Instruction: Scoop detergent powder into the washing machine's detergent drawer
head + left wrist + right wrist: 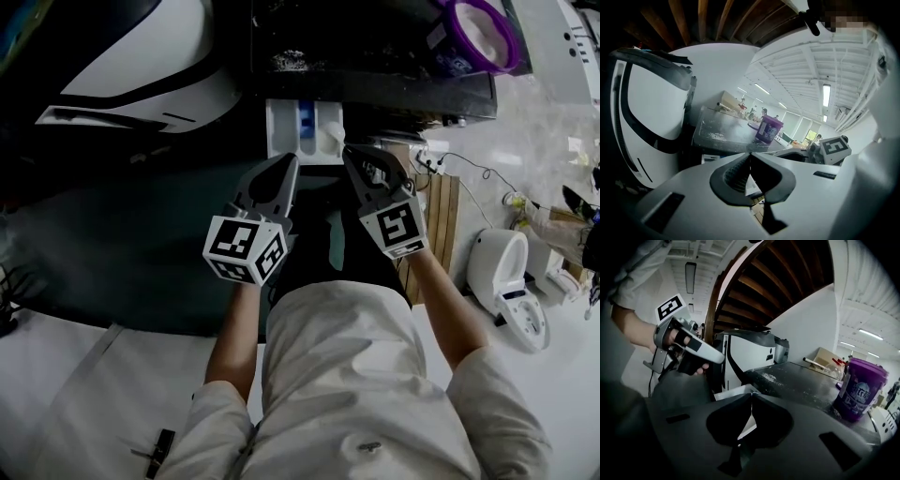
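The detergent drawer (305, 131) stands pulled out from the front of the washing machine, white with a blue insert, just ahead of both my grippers. From the head view I cannot tell whether any powder has reached its compartments. The purple detergent tub (483, 33) sits lidless on the dark machine top (375, 56), well back and to the right of the drawer, with pale powder showing inside. Scattered powder (765, 376) lies on the top between tub and drawer edge. My left gripper (286, 161) points at the drawer with its jaws pressed together on nothing, and my right gripper (352, 152), beside it and nearer the drawer's right end, is likewise closed and empty. No scoop appears in any view. By my reading, the opening of drawer and tub is done, while the scooping and pouring are yet to come. The next move likely sends one gripper up toward the tub, once a scoop is found.
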